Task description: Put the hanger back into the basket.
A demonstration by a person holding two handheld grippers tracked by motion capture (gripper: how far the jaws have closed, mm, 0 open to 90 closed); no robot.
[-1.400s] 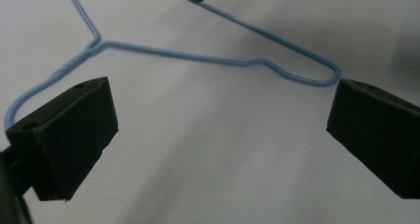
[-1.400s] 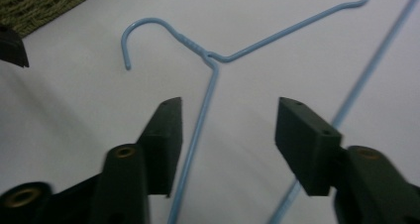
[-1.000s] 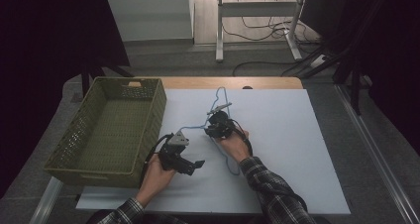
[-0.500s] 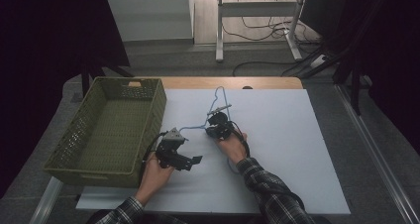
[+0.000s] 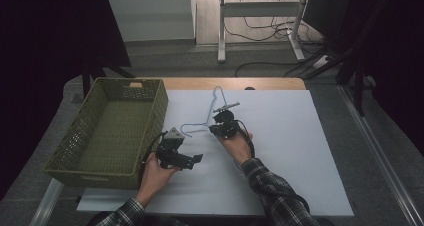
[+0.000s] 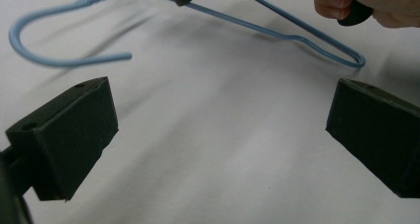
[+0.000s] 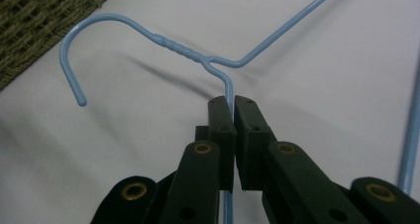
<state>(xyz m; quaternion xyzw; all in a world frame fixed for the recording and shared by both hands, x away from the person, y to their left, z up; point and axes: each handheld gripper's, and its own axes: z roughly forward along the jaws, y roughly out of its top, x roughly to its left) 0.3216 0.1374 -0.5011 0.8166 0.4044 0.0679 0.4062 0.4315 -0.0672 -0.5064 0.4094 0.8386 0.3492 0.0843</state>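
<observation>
Clamping the blue wire hanger (image 7: pixel 218 65) just below its neck, our right gripper (image 7: pixel 233 107) leads; the left gripper (image 6: pixel 218 135), jaws apart, faces its near corner.

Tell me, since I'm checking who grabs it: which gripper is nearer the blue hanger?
Right. The right gripper is shut on the blue hanger; the left gripper sits apart, open.

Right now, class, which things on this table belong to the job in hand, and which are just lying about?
In the job:
- blue wire hanger, clamped near its neck
- right hand-held gripper, shut on it
- left hand-held gripper, open, facing the hanger

Lying about:
- green woven basket, left of the white table
</observation>
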